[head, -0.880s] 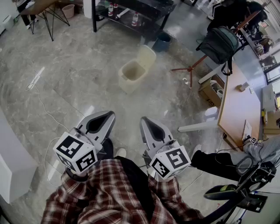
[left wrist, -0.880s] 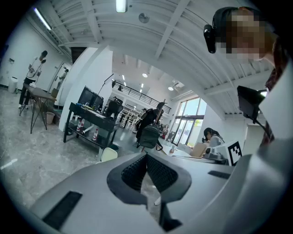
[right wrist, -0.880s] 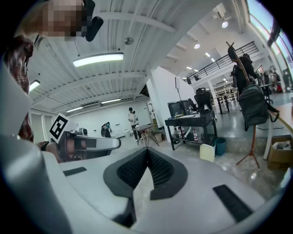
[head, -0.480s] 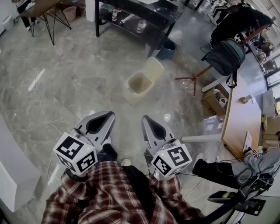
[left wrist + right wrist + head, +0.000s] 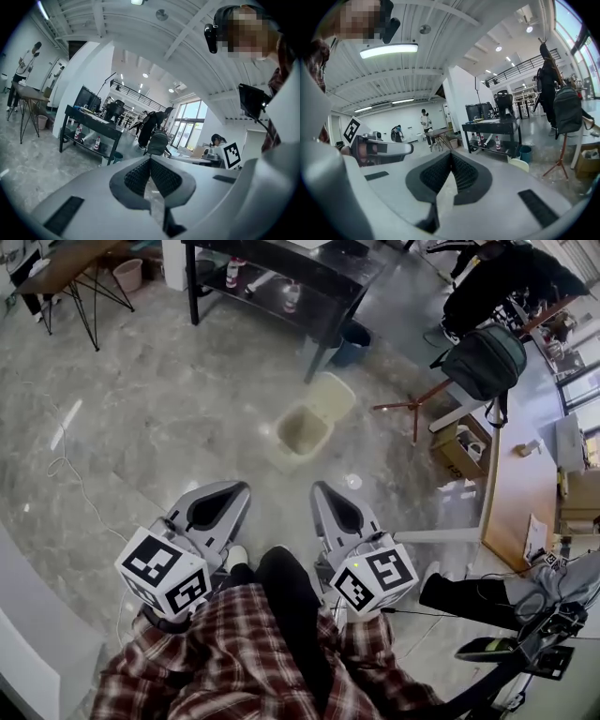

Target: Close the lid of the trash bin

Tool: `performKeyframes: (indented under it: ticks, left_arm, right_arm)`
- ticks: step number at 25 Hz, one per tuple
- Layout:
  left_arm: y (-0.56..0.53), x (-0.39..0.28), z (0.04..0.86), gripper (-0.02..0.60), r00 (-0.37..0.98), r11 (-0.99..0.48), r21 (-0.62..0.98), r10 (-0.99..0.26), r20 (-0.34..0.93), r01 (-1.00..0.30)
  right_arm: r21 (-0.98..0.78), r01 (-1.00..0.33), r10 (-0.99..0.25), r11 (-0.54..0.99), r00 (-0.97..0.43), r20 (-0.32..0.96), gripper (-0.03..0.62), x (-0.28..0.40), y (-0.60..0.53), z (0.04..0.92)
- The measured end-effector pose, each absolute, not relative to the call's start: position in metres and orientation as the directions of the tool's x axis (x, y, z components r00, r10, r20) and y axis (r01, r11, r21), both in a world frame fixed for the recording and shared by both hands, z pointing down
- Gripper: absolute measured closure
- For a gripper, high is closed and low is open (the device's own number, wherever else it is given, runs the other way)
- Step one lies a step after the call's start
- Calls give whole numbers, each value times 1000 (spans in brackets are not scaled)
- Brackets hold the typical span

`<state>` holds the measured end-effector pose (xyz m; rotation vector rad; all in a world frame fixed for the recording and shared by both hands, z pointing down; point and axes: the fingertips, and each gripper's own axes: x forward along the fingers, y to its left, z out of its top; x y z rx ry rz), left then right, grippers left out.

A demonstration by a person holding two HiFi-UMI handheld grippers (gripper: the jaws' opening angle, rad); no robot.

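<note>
Approach stage. Trash bin point(image 5: 296, 437) stands far ahead, lid point(image 5: 332, 395) upright. Left gripper point(image 5: 231, 491) and right gripper point(image 5: 324, 491), jaws pressed together and empty, must next reach the lid.

trash bin point(image 5: 302, 430): lower in the head view, nearer the person
trouser leg point(image 5: 292, 582): now swung forward, mid-frame
white shoe point(image 5: 236, 557): now further left

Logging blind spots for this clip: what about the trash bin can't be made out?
- Head view: trash bin is too small to show its contents.
- Right gripper view: right gripper hides the bin below its lid.
- Left gripper view: left gripper hides the bin entirely.
</note>
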<state>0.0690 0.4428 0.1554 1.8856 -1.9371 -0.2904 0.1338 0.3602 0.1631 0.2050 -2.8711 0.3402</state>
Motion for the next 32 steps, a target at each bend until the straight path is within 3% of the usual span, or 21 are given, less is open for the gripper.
performKeyframes:
  ticks: [10, 20, 32]
  left_arm:
    - [362, 12, 179, 569, 43, 49, 469, -982, 183, -882]
    - [216, -49, 148, 569, 60, 16, 424, -984, 167, -906]
    - [123, -81, 145, 569, 107, -19, 451, -979, 171, -892]
  right_arm:
    - [-237, -226, -146, 945, -938, 313, 580, 88, 282, 189]
    - [-250, -228, -170, 941, -958, 233, 580, 27, 134, 161]
    - [-306, -305, -229, 902, -938, 259, 580, 17, 45, 174]
